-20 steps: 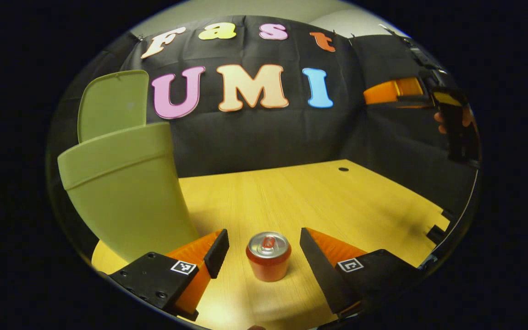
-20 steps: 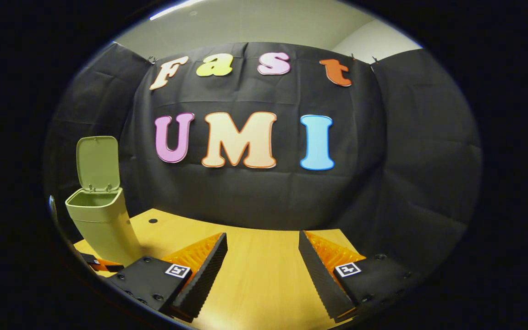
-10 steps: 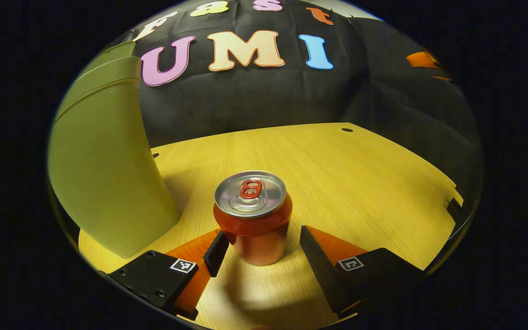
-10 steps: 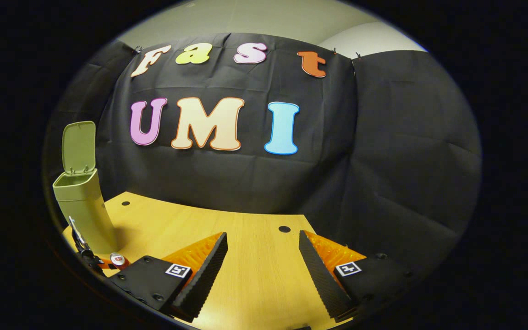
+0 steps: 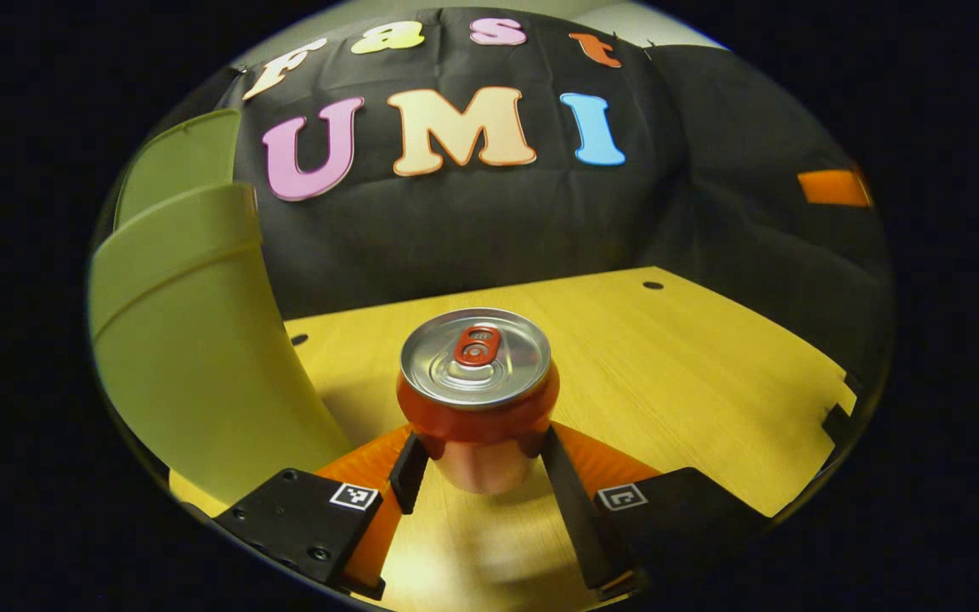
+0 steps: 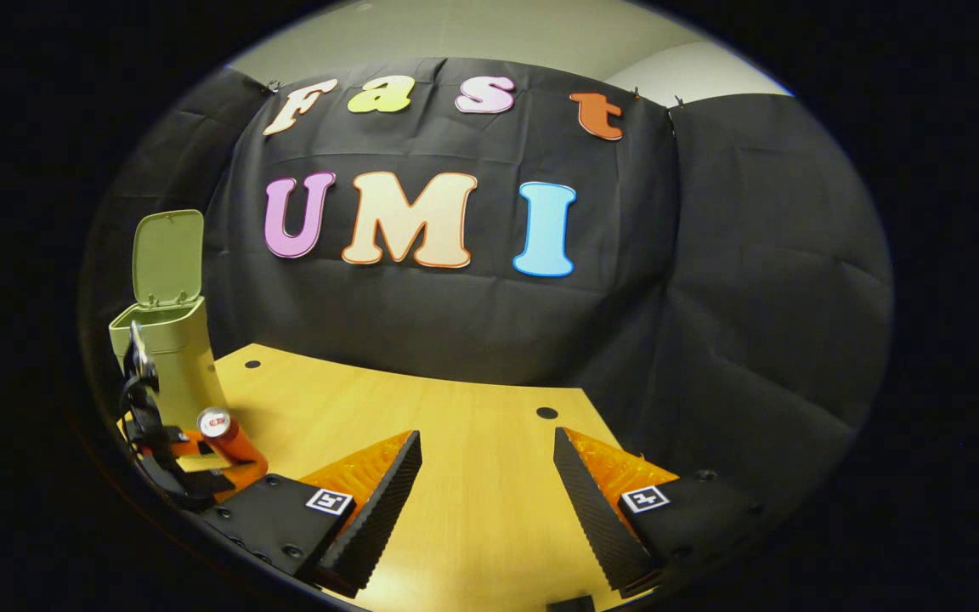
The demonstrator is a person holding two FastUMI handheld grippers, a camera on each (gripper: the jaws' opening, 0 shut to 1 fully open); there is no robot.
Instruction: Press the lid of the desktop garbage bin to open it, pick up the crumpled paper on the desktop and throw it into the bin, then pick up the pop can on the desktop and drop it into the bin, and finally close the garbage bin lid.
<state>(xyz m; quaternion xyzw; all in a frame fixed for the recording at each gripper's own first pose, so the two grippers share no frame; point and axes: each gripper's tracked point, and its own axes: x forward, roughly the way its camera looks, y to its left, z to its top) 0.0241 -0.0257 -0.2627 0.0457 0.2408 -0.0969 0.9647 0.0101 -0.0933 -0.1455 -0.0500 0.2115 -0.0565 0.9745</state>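
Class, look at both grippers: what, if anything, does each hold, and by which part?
The left gripper clamps the pop can by its lower side wall, one finger on each side. The right gripper is open and holds nothing.

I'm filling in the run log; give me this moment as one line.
left tool shut on pop can | right tool open over table | bin lid open

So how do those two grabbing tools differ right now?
The left tool has its fingers pressed on both sides of the pop can; the right tool holds nothing. The left tool's fingers stand close together, the right tool's wide apart. The left tool sits right beside the green bin; the right tool is farther from it. Both are over the wooden table.
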